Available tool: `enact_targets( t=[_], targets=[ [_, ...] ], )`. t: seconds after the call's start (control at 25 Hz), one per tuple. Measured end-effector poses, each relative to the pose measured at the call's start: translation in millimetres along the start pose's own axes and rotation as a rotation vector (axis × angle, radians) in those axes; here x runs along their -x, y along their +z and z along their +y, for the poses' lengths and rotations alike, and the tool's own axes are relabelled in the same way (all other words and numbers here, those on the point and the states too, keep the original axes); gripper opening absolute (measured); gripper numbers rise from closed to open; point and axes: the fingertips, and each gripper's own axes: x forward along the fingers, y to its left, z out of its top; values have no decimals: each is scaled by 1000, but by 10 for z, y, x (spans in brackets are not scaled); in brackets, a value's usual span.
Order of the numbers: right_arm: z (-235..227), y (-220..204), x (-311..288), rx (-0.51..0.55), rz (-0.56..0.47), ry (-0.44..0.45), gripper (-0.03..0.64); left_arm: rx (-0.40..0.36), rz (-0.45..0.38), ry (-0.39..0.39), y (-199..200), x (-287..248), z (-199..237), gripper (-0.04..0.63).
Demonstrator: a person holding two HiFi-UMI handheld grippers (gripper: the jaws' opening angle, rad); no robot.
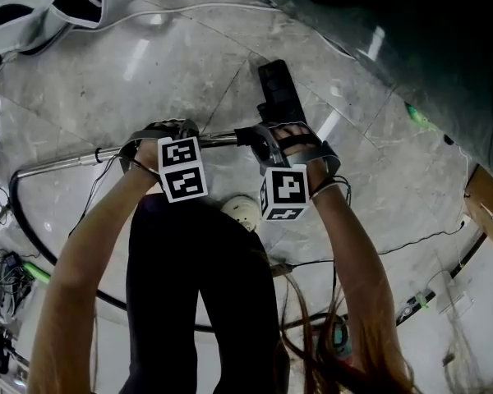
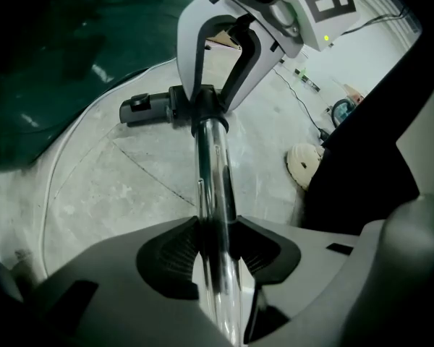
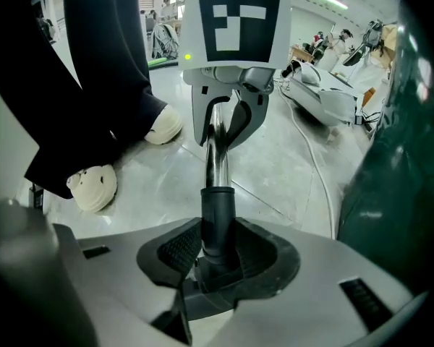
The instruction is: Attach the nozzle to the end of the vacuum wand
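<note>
No words, brand names or numbers are readable anywhere. The only sign-like marks are black-and-white square code patterns, printed on the left white marker cube (image 1: 182,169) and the right white marker cube (image 1: 284,192).

Both bare forearms reached forward and down, the left forearm (image 1: 86,257) angled inward from the left and the right forearm (image 1: 357,273) from the right, so that the wrists came near each other in front of the body. The left claw (image 1: 160,144) had its ribbed pads pressed on either side of the chrome wand (image 2: 213,172). The right claw (image 1: 283,142), just beside it, was clamped on the black neck of the nozzle (image 3: 217,223). The two claws faced one another along the same line, each marker cube turned up toward the head: the left cube (image 1: 183,169) and the right cube (image 1: 283,193).
</note>
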Motion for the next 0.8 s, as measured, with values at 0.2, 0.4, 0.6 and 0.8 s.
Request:
enact_targets(
  t=[0.2, 0.4, 0.6, 0.8],
  targets=[
    [-92, 111, 8, -33, -14, -20, 150, 39, -15, 32, -34, 52, 75, 153],
    [-243, 155, -43, -53, -8, -35, 143, 75, -29, 76, -51, 60, 234, 152],
    [-337, 123, -130, -85, 12, -48, 143, 95, -23, 126, -68, 25, 361, 153],
    [-448, 240, -186, -176, -18, -93, 133, 105, -21, 156, -95, -5, 493, 152]
  ],
)
